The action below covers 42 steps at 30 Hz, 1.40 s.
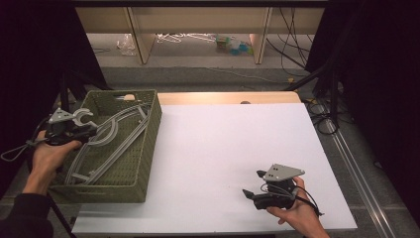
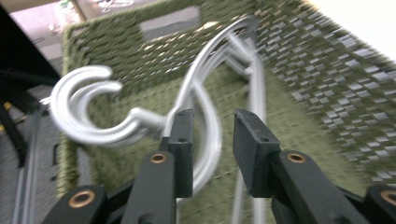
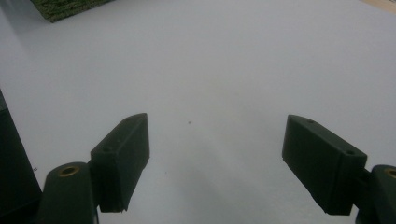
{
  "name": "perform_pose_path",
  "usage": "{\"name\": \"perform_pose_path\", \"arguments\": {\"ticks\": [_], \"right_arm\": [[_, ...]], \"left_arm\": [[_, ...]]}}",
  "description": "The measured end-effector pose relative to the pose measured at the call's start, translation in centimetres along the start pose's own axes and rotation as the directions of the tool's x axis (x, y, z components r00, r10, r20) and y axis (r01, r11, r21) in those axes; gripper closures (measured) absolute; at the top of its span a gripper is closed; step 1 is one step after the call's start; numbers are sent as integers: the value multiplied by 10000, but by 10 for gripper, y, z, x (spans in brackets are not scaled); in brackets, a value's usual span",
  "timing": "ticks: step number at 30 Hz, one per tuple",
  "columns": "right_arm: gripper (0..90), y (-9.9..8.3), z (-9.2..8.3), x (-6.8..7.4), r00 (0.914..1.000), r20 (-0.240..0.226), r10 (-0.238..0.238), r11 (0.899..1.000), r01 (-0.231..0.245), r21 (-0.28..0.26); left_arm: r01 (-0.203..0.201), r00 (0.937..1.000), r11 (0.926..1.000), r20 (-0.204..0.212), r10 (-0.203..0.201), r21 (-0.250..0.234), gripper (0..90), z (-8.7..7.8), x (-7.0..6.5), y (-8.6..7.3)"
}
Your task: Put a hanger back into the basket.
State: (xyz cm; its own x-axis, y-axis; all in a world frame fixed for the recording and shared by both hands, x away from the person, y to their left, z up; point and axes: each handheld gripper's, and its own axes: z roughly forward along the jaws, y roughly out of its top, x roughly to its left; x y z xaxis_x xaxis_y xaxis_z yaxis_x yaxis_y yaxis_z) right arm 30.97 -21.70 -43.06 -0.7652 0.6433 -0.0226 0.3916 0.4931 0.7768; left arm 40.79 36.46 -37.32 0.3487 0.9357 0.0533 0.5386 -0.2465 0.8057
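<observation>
Left hand-held gripper slightly parted, right hand-held gripper wide open

Grey plastic hangers lie stacked in the green woven basket at 9 o'clock on the table, hooks overhanging its left rim.

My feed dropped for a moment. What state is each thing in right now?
Left gripper: jaws part open, hanger neck between them, not pressed.
Right gripper: open wide, empty, over white table.
Grey hangers: lying in the basket, hooks over its left rim.
Green woven basket: upright on table.
</observation>
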Motion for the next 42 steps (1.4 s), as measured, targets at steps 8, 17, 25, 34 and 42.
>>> {"name": "perform_pose_path", "arguments": {"ticks": [8,17,25,34,42], "right_arm": [[242,-1,0,1,9999,-6,134,9999,-133,92],[241,-1,1,-1,10000,-18,64,10000,-64,47],[240,-2,2,-2,9998,-63,163,9998,-163,85],[239,-2,2,-2,9998,-53,180,9998,-180,53],[234,-3,2,-4,9997,-107,207,9998,-206,31]], "left_arm": [[357,9962,9969,820,-299,-706,581,-14,-16,1],[595,9952,9943,823,-522,-888,360,-21,-27,1],[549,9965,9918,691,-472,-1151,305,-36,-37,1],[19,9893,9907,1451,181,-1361,285,-45,-72,2],[-185,9744,9872,2186,533,-1584,277,-44,-105,1]]}}
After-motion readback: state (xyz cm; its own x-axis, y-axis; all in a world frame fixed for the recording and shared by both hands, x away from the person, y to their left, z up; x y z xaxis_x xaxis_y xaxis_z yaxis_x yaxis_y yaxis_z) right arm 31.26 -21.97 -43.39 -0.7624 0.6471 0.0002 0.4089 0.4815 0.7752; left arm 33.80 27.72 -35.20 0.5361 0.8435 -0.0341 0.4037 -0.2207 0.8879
